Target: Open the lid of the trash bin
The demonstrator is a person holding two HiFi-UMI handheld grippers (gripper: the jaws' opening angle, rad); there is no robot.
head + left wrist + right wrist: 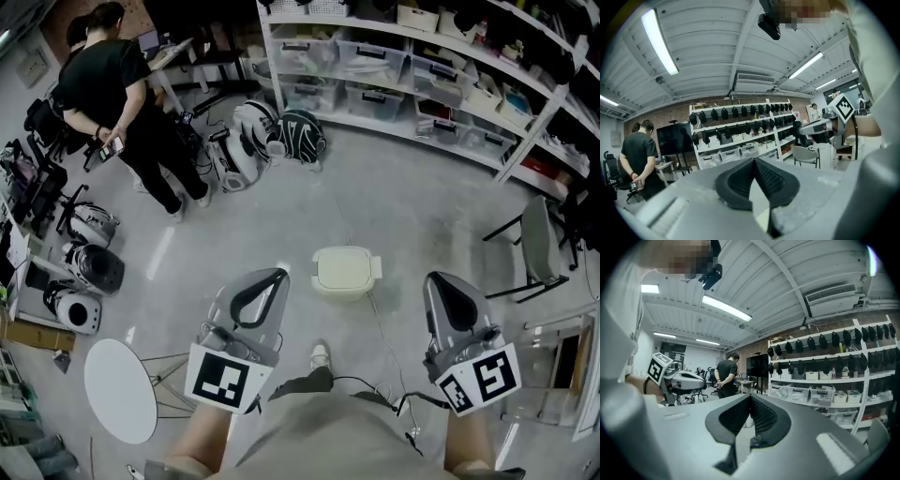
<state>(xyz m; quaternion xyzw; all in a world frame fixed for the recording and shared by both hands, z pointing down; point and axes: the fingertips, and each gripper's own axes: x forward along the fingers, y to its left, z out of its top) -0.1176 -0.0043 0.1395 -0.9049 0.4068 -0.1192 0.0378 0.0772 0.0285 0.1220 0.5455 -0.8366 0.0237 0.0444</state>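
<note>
The trash bin (pixel 345 272) is a small pale square bin standing on the grey floor ahead of my feet, its lid down. My left gripper (pixel 277 275) is held up to the bin's left and my right gripper (pixel 434 279) to its right, both well above the floor and apart from the bin. Each has its jaws shut with nothing between them. In the left gripper view the left gripper (pixel 753 160) points level at the shelves, and in the right gripper view so does the right gripper (pixel 750 396). The bin is out of both gripper views.
A person in black (pixel 122 94) stands at the far left by desks. Shelves with plastic boxes (pixel 412 66) line the back. A chair (pixel 539 244) stands at the right, a round white table (pixel 120 389) at the near left, and helmets (pixel 89 267) lie on the floor.
</note>
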